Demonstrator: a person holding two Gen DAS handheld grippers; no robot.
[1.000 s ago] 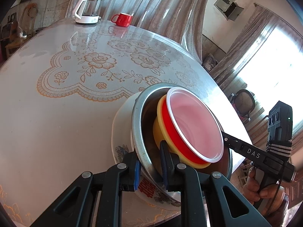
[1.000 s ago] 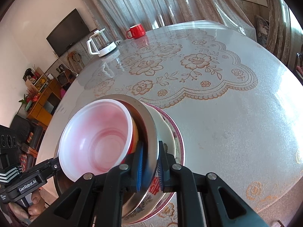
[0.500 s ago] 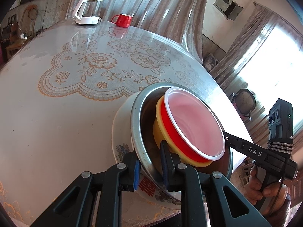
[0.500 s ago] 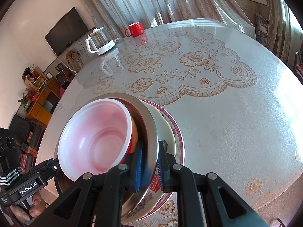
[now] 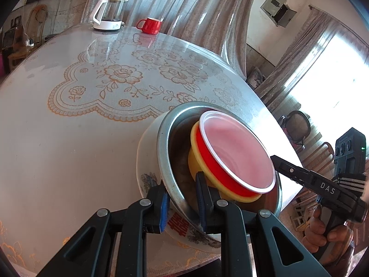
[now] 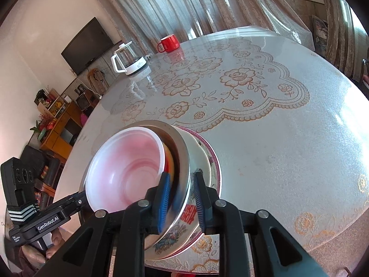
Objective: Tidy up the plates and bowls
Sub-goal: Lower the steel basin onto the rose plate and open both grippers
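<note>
Little has changed from a second ago: the nested stack sits at the same near edge of the round lace-patterned table (image 5: 69,138), both grippers still clamped on it. The left gripper (image 5: 182,198) pinches the rim of the shiny steel bowl (image 5: 166,143), one finger outside, one inside. The right gripper (image 6: 182,198) pinches the opposite rim the same way. Inside sit a yellow bowl (image 5: 193,161) and a red bowl with a white interior (image 5: 235,152); beneath is a floral porcelain bowl (image 6: 184,230) bearing a red double-happiness character. The gripper bodies read "DAS" and "GenRobot.AI".
</note>
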